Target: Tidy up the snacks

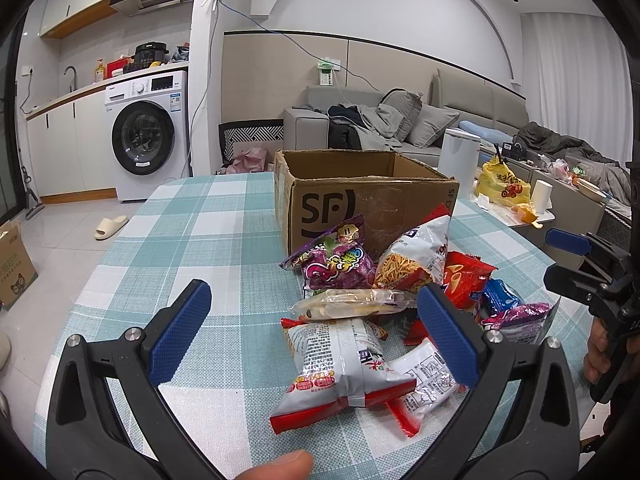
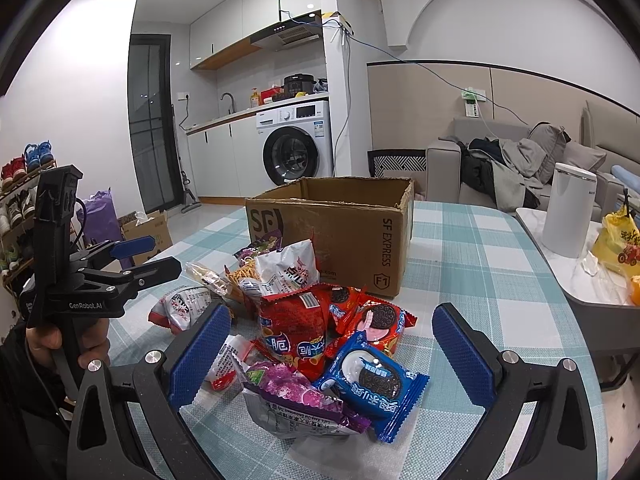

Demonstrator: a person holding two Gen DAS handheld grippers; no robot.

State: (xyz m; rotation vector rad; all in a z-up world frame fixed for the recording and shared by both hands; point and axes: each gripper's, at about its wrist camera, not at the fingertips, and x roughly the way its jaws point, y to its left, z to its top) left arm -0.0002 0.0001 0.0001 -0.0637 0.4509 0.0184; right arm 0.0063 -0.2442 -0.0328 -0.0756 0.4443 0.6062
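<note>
A: From the left wrist view, what shows that the other misses?

B: Two white-and-red snack bags: the larger white-and-red bag (image 1: 336, 372) lies nearest, between the fingers of the left hand-held gripper (image 1: 316, 332), whose jaws stand wide apart with nothing in them. Beyond it lie a clear packet of sticks (image 1: 352, 304), a purple bag (image 1: 336, 260) and a bag of yellow strips (image 1: 416, 256) leaning by the cardboard box (image 1: 332, 200). At the far right the right hand-held gripper (image 1: 568, 256) hangs over the table (image 1: 192, 240).

A: And from the right wrist view?

B: At the far left, the left hand-held gripper (image 2: 156, 256) in a hand (image 2: 60, 340), jaws parted, empty. Then the pile's other face: a red chip bag (image 2: 296, 328), a red cookie pack (image 2: 380, 320), a blue cookie pack (image 2: 372, 384) and a purple-and-white bag (image 2: 292, 404) nearest. The right hand-held gripper (image 2: 332, 360) is spread wide over them, gripping nothing.

A: The box?

B: Open-topped, just behind the pile on the checked table (image 2: 480, 264). Its far inside walls are bare; the bottom cannot be seen in either view.
</note>
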